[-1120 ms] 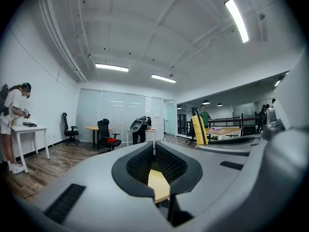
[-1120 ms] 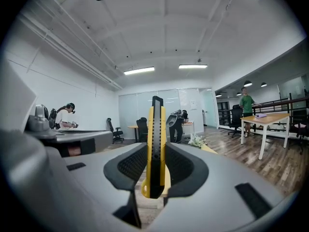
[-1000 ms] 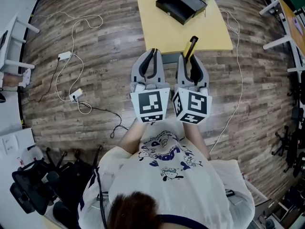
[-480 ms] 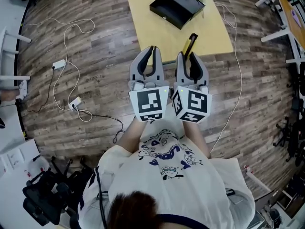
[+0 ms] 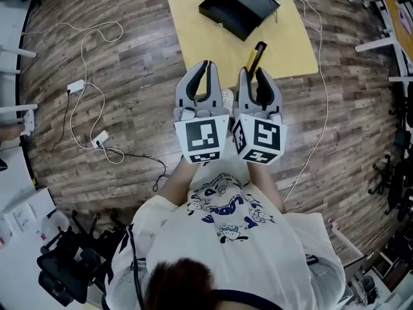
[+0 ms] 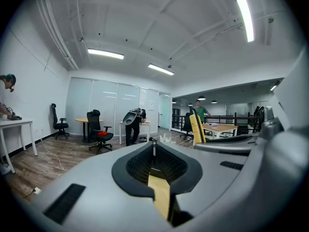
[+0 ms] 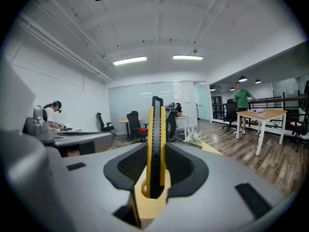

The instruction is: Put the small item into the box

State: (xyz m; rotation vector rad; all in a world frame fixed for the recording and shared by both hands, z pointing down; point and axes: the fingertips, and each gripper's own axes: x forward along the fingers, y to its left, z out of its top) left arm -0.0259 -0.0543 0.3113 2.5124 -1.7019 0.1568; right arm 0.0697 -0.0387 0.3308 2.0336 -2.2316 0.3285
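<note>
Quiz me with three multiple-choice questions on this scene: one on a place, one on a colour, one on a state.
1. Where is the black rectangular box?
A. on the yellow table
B. on the floor
C. on a chair

2. What colour is the slim plastic utility knife?
A. red and white
B. yellow and black
C. all green

3. What state is the right gripper in?
A. open and empty
B. shut on the knife
C. lying on the floor

Answers: 1 A, the head view shows it on the tabletop. 2 B, the knife has yellow sides and a black middle. 3 B, the right gripper view shows the knife clamped upright.
</note>
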